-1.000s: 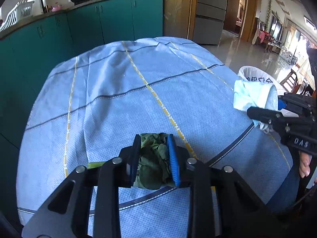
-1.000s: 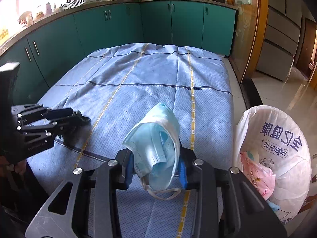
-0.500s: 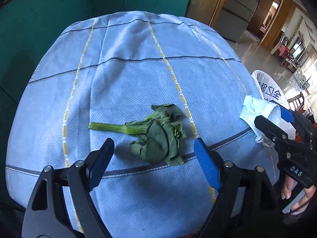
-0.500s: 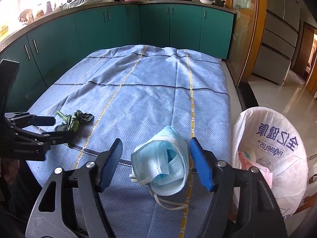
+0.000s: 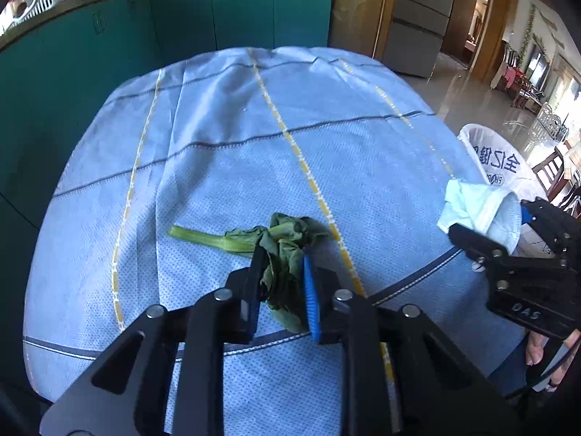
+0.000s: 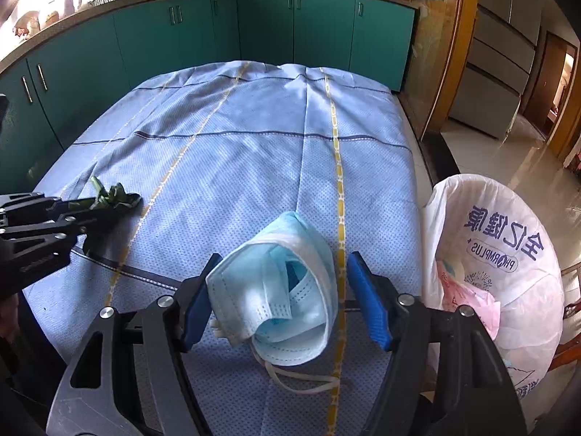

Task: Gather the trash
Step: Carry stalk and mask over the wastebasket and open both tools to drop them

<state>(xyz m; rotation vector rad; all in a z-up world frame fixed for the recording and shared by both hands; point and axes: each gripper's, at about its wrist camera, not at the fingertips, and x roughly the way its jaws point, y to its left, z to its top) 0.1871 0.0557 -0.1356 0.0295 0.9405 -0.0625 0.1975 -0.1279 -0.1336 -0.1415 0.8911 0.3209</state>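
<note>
A wilted green vegetable leaf (image 5: 290, 229) with a pale stem lies on the blue tablecloth (image 5: 254, 138). My left gripper (image 5: 283, 258) is shut on its crumpled leafy end, and the stem sticks out to the left. In the right wrist view, the left gripper (image 6: 92, 210) and the leaf (image 6: 112, 196) show at the left edge. A light blue face mask (image 6: 276, 290) rests on the cloth between the fingers of my right gripper (image 6: 284, 258), which stands open around it. In the left wrist view, the mask (image 5: 472, 207) and the right gripper (image 5: 490, 218) show at the right.
A white plastic trash bag (image 6: 508, 239) with blue print stands open off the table's right edge, with pink and blue rubbish inside. Teal cabinets (image 6: 254, 29) run behind the table. A person's hand (image 5: 537, 348) holds the right gripper.
Both grippers let go of their items a second ago and opened. Since then the left one has shut again on the leaf, while the right one stays open around the mask on the cloth.
</note>
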